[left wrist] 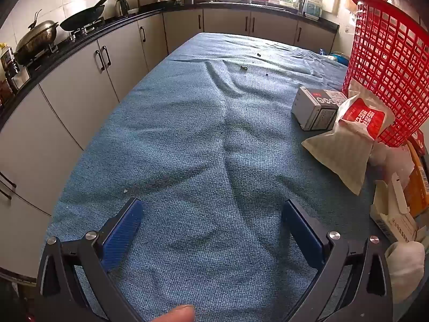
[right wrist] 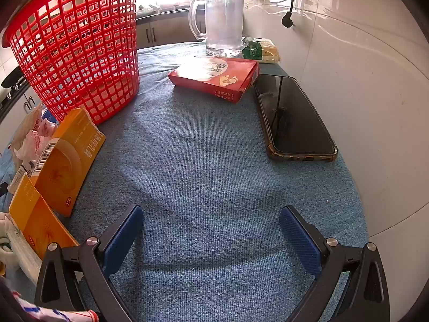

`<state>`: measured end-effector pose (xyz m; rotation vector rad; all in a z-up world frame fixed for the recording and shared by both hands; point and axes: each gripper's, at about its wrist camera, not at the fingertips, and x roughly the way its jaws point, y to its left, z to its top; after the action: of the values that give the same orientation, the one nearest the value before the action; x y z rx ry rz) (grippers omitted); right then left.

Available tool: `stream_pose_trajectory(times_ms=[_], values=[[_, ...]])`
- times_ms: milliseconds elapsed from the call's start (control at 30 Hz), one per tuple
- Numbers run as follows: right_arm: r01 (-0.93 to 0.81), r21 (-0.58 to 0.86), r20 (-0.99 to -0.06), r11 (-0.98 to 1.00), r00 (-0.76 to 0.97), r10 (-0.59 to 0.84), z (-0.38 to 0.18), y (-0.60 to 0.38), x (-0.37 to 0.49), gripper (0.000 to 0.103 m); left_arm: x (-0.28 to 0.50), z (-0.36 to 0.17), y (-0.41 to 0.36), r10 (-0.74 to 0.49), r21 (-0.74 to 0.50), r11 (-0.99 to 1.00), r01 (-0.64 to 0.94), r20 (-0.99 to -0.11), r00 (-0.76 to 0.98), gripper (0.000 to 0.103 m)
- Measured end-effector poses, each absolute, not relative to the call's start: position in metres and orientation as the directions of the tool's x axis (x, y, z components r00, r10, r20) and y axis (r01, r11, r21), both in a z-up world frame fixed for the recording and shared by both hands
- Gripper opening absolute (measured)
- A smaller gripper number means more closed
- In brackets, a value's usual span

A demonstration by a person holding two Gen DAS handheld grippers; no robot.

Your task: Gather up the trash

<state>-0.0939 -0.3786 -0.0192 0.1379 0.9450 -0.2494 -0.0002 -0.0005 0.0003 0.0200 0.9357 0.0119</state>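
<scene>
My left gripper, right gripper: wide open, empty. Red basket ahead-left: nothing visible inside. Orange boxes, red box, white pouch uncollected.

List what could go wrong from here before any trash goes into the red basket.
1. The phone lies right beside the red box; a sweep with the open right hand-held gripper might take it too.
2. The red basket looks light and could tip if bumped.
3. The wrinkled blue cloth could drag under the fingers.

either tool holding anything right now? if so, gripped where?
Nothing held. Left tool and right tool both stand wide open over bare blue cloth.
</scene>
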Motion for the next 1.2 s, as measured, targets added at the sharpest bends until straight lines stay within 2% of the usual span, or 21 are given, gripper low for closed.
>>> stream_pose_trajectory(times_ms=[767, 867, 1100, 1200], values=[[0.271, 0.017, -0.813, 0.962, 0.564, -0.144, -0.019, -0.379, -0.094, 0.103, -0.004, 0.002, 0.003, 0.019, 0.019, 1.0, -0.006, -0.806, 0.592, 0.103], [0.271, 0.018, -0.814, 0.962, 0.563, -0.144, -0.019, -0.38, -0.095, 0.103, -0.029, 0.017, 0.008, 0.061, 0.064, 0.998, -0.019, -0.768, 0.638, 0.103], [0.265, 0.018, -0.817, 0.964, 0.56, -0.138, -0.02, -0.381, -0.096, 0.103, -0.137, 0.062, 0.006, -0.052, 0.084, 0.985, 0.151, -0.687, 0.725, 0.103], [0.243, 0.02, -0.837, 0.97, 0.535, -0.117, -0.017, -0.383, -0.089, 0.103, -0.176, 0.061, -0.004, -0.113, 0.081, 0.969, 0.234, -0.695, 0.71, 0.103]])
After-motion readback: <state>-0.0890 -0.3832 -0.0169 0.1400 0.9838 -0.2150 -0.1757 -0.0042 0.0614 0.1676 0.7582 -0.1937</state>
